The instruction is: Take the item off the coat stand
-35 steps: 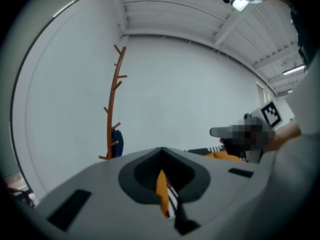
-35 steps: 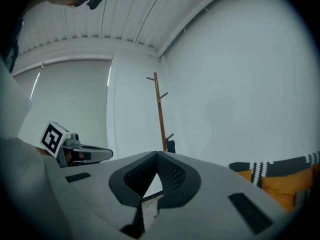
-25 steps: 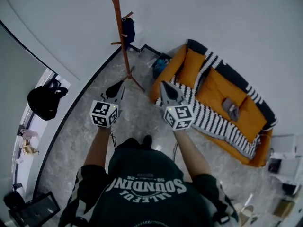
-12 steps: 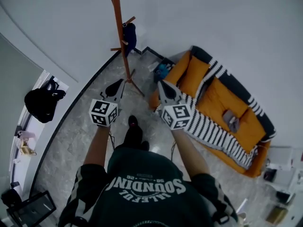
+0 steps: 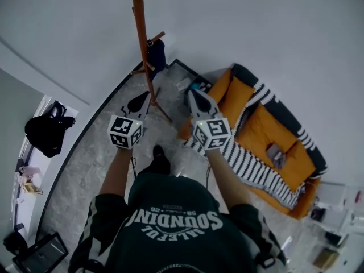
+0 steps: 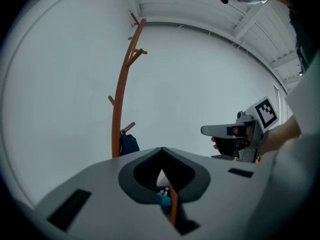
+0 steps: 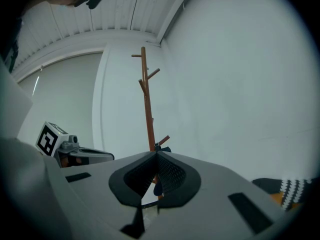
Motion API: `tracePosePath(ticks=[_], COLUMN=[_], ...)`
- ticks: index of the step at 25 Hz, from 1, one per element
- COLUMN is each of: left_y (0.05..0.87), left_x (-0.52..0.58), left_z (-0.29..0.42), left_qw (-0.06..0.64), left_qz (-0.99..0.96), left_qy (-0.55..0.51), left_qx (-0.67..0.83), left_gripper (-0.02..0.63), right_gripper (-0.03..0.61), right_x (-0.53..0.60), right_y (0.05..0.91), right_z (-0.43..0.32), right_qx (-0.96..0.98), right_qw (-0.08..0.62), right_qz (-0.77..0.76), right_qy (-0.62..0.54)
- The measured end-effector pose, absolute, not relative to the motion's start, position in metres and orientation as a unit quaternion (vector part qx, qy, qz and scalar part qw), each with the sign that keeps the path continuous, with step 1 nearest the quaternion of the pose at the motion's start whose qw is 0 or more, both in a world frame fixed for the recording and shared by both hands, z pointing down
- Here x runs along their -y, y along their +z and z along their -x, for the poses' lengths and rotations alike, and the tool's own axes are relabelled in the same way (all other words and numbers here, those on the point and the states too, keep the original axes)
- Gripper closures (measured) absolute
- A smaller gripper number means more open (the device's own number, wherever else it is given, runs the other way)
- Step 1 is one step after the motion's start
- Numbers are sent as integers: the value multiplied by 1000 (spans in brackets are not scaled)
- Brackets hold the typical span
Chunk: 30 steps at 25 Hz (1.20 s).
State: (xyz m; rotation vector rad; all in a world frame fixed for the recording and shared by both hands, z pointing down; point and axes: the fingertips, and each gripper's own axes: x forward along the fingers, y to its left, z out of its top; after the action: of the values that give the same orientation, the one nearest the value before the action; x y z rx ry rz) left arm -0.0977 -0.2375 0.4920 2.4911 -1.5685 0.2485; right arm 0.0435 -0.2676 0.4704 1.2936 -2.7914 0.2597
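A tall brown wooden coat stand [image 5: 143, 44] rises by the white wall. A dark blue item [image 5: 155, 51] hangs from one of its lower pegs. My left gripper [image 5: 138, 102] and right gripper [image 5: 196, 95] are held side by side, short of the stand's base, both pointed toward it. Both have their jaws together and hold nothing. In the left gripper view the stand [image 6: 120, 109] and blue item [image 6: 129, 145] lie beyond the left gripper's [image 6: 161, 149] tips. In the right gripper view the stand [image 7: 147, 109] and item [image 7: 162, 148] stand straight ahead of the right gripper [image 7: 154, 153].
An orange sofa [image 5: 267, 129] with a black-and-white striped blanket [image 5: 250, 152] stands to the right. Small blue things [image 5: 199, 86] lie on the floor at its near end. A black backpack [image 5: 42, 134] sits on a ledge at the left. The floor is grey marble.
The person has stepped forward, so the coat stand and sofa now lie closer to both grippers. The jaws have stayed together.
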Motion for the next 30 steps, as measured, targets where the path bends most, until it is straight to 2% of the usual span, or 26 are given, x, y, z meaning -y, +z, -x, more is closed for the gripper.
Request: tracePosePath(ticks=[8,25,30], left_y=[498,508,513], left_x=[274,295,295], left_z=[109,102,110], left_qw=[101,122,128], left_qz=[-839,-802,-791], left_qy=[89,89,90], left_qx=[527,577,592], left_gripper=[613,612,612], right_gripper=[578,575,485], right_x=[304,341,346], right_y=[465,485,498], right_z=[-16,-19,-11], right_qx=[909,935,938], right_qw=[29,64,76], right_qz=[-408,-339,-325], right_qy=[80,78,92])
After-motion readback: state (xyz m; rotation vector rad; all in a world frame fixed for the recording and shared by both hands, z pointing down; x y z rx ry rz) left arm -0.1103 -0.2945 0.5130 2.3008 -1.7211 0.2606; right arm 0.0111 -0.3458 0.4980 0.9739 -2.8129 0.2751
